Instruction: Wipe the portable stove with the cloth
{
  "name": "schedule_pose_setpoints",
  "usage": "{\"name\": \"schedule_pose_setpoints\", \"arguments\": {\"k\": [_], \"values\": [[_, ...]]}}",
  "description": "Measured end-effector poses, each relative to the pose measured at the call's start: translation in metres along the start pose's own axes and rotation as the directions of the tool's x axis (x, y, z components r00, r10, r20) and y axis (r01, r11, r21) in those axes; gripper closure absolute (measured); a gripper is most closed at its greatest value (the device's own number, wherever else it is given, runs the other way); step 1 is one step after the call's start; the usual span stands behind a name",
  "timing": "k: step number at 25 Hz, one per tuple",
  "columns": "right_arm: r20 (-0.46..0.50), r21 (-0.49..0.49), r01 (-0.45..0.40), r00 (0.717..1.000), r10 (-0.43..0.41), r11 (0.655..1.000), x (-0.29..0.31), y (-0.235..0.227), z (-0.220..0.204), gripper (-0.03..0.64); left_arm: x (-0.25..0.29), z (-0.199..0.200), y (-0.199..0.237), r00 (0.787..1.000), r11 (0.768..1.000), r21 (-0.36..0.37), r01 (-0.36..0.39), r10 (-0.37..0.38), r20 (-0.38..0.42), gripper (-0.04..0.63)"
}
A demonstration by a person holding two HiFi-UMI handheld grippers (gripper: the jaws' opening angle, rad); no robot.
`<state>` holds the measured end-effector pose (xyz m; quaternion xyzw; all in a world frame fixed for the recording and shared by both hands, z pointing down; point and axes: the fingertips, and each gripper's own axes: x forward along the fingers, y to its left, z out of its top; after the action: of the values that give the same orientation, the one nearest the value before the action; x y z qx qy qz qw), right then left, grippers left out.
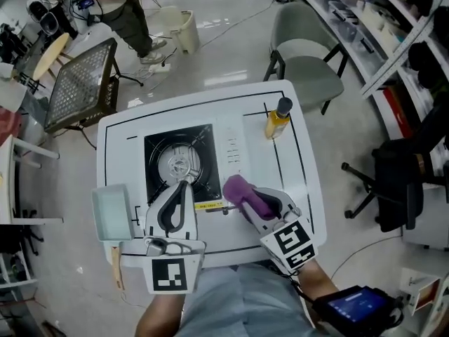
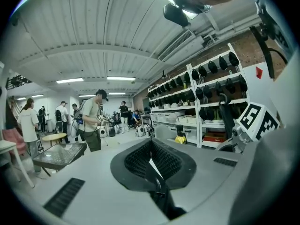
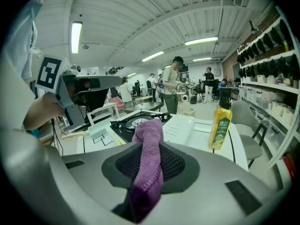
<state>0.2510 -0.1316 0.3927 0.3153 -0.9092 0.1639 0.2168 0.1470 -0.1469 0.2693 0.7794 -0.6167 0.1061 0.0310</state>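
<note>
Closest to me, my right gripper [image 1: 247, 201] is clamped on the purple cloth [image 1: 242, 190]. In the right gripper view the cloth [image 3: 149, 139] is pinched between the two jaws, with its folded end sticking out past the tips. Beside it, my left gripper [image 1: 184, 185] has its jaws pressed together with nothing between them, which the left gripper view [image 2: 151, 156] shows plainly. From the head view its tips sit over the near edge of the portable stove [image 1: 203, 139], though I cannot tell whether they touch it. The cloth hangs at the stove's near right corner, by the white control panel. The stove rests in the middle of the white table [image 1: 303, 181], its round burner in the black top. At the table's left edge stands a pale green tray [image 1: 112, 213], and on the far right a yellow bottle [image 1: 278, 118] with a dark cap stands upright. Beyond the table is a grey chair [image 1: 305, 55], shelves [image 1: 379, 20] run along the right, and a person [image 1: 126, 9] stands well off across the floor.
</note>
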Motion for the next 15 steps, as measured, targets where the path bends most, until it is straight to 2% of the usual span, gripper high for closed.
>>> {"name": "schedule_pose_setpoints", "arguments": {"k": [4,10,15], "values": [[-0.042,0.027,0.004,0.999,-0.003,1.000,0.023,-0.003,-0.019,0.505,0.019,-0.027,0.017,0.998,1.000,-0.017,0.011,-0.012,-0.054,0.577],[0.002,0.032,0.043,0.999,-0.043,0.999,0.047,-0.025,-0.009,0.505,0.050,-0.064,0.041,0.992,0.999,-0.040,0.012,-0.017,-0.124,0.577],[0.018,0.036,0.080,0.997,-0.081,0.996,0.070,-0.047,0.006,0.505,0.072,-0.066,0.060,0.994,0.999,-0.036,0.027,-0.031,-0.104,0.577]]}}
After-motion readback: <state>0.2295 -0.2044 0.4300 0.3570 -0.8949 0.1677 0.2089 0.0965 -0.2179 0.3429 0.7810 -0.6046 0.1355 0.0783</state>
